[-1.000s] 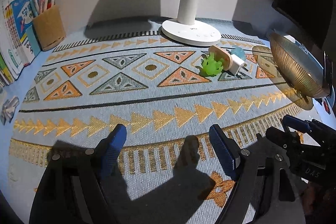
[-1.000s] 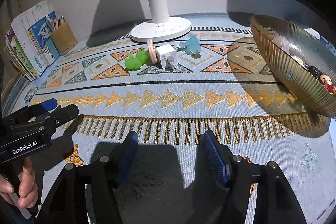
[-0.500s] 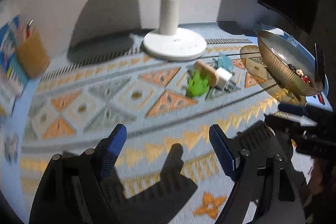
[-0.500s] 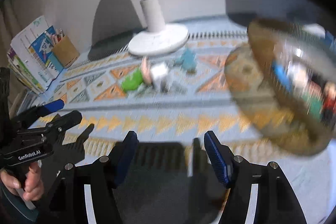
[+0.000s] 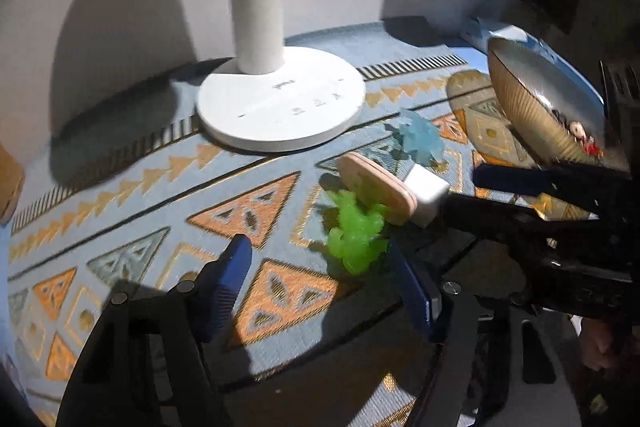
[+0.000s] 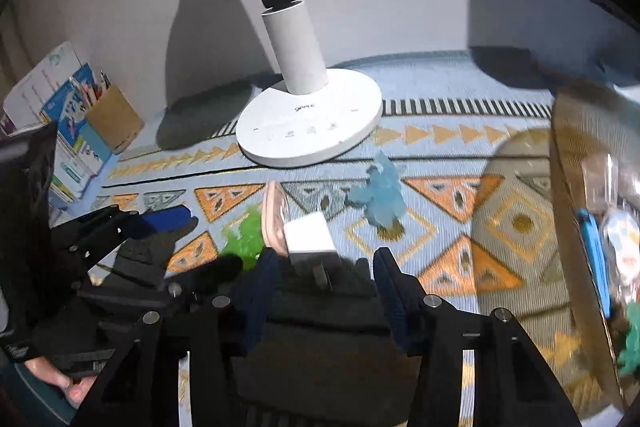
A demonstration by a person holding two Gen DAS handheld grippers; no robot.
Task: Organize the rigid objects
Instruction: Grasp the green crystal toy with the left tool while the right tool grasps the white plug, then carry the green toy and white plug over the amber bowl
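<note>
Having just been narrowing yet clamping nothing, the left tool [image 5: 320,279] is set apart beside the spiky translucent green plastic toy [image 5: 356,235] and the right tool [image 6: 324,279] apart before the white plastic cube charger [image 6: 310,237], for transfer to the ribbed amber glass bowl [image 5: 520,107].

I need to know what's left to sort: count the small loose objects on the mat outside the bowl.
4: green toy nearest the left gripper, pink oval piece leaning on it, white charger beside that, blue toy nearer the bowl. The grippers may hide others.
</note>
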